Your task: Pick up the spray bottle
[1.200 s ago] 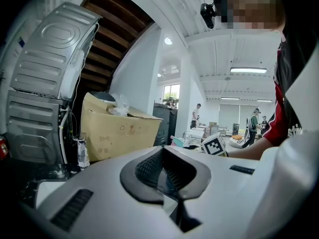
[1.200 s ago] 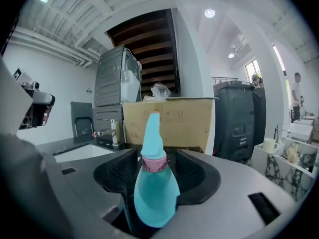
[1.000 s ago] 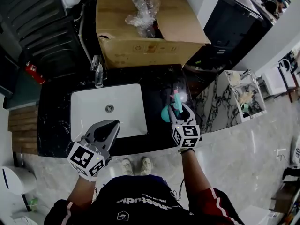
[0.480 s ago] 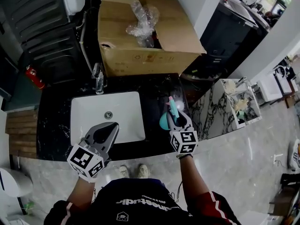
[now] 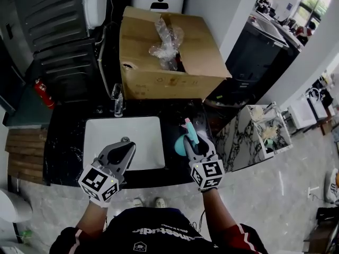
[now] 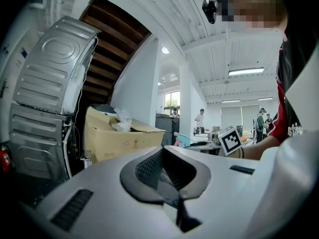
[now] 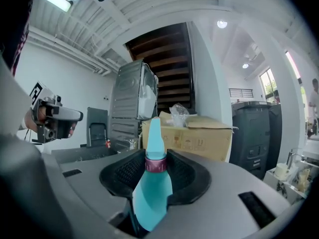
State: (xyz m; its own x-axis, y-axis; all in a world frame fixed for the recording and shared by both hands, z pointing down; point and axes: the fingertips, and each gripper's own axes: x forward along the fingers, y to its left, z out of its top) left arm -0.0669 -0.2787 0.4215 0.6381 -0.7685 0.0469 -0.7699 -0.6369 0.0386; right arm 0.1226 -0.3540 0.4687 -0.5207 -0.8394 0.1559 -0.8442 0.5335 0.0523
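The spray bottle (image 5: 185, 139) is teal with a pink collar and a pink trigger. My right gripper (image 5: 194, 146) is shut on it and holds it upright above the black counter (image 5: 66, 142), to the right of the sink. In the right gripper view the bottle's neck (image 7: 153, 158) sits between the two dark pads, nozzle pointing up. My left gripper (image 5: 121, 151) hangs over the sink's front edge with its jaws together and nothing in them. The left gripper view shows the left gripper (image 6: 167, 176) and, beyond it, the bottle (image 6: 183, 139).
A white sink (image 5: 130, 136) with a chrome faucet (image 5: 117, 103) is set into the counter. Behind it stands an open cardboard box (image 5: 164, 62) with plastic wrap inside. A red fire extinguisher (image 5: 41, 91) stands at the left, and a marble shelf unit (image 5: 254, 134) at the right.
My right gripper has closed on the spray bottle and lifted it off the counter. The left gripper has risen a little.
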